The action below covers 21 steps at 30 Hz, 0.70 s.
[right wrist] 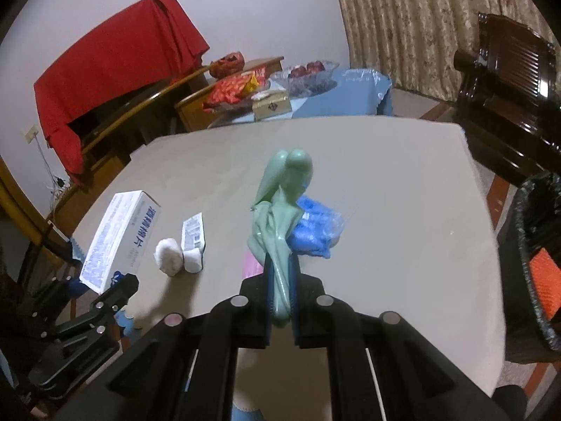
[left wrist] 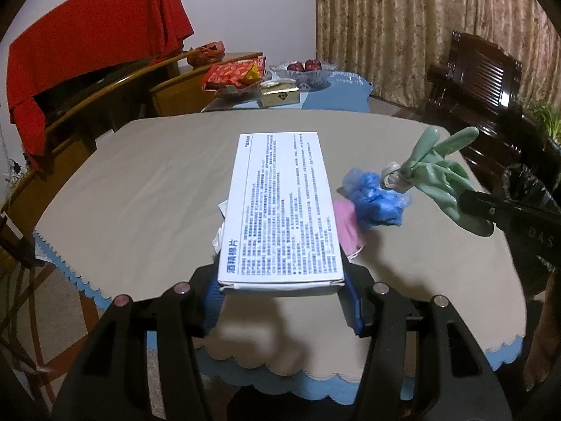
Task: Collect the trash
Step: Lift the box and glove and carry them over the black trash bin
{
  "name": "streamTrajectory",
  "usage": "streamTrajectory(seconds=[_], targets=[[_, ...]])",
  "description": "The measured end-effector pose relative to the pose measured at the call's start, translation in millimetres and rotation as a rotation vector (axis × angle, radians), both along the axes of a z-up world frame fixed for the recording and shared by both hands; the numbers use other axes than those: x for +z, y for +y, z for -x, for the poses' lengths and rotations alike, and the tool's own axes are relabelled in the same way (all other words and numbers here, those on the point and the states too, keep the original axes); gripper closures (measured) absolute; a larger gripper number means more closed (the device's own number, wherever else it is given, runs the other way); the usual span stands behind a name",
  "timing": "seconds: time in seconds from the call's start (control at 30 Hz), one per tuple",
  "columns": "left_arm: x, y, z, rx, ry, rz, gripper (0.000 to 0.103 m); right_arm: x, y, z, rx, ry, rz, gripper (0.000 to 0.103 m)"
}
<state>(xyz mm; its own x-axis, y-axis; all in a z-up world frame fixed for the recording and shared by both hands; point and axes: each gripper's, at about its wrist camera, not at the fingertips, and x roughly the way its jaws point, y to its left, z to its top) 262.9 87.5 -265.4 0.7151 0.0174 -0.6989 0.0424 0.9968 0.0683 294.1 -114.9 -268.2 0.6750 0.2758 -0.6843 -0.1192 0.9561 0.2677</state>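
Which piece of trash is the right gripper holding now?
The green rubber glove, pinched at its cuff in the right gripper; the white box is in the other gripper.

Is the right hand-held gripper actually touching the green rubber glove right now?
Touching. The right wrist view shows the right hand-held gripper shut on the green rubber glove, its cuff pinched between the fingers, with no gap on either side.

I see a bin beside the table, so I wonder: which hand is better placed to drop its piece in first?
Probably the right. Its gripper holds the green glove, and the black-lined bin stands on that side.
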Motion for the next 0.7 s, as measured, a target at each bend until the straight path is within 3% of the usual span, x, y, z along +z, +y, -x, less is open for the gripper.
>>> streamTrajectory(seconds=[0.43,0.7], targets=[[52.1,-47.7,23.3,-0.017,-0.057,0.042,0.049,45.5,-47.7,33.7,-0.058,-0.092,0.004,0.095],[68.8,-93.7,32.7,-0.053,-0.054,0.043,0.049,64.5,-83.8,52.9,-0.108,-0.132,0.009,0.095]])
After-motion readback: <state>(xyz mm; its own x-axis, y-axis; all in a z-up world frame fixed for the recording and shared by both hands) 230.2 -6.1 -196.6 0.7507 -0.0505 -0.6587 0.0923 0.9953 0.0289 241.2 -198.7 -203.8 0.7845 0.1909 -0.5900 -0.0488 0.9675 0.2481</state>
